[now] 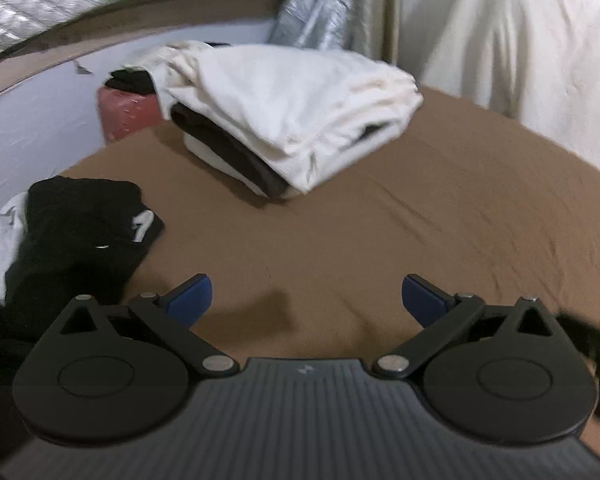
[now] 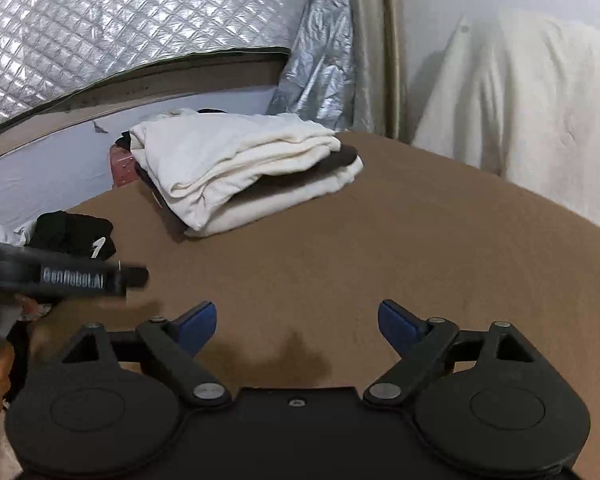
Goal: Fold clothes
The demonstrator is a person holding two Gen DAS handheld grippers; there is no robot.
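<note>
done: we see 1 folded stack [image 1: 284, 120] on the brown surface [image 1: 380, 232] | left: black garment [image 1: 80, 232] unfolded | left gripper [image 1: 306, 300], right gripper [image 2: 296, 320]: both released, empty

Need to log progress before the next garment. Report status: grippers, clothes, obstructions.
Left hand-held gripper open, empty. Right hand-held gripper open, empty. Folded stack on brown surface; black garment unfolded at left edge. Nothing blocking.
</note>
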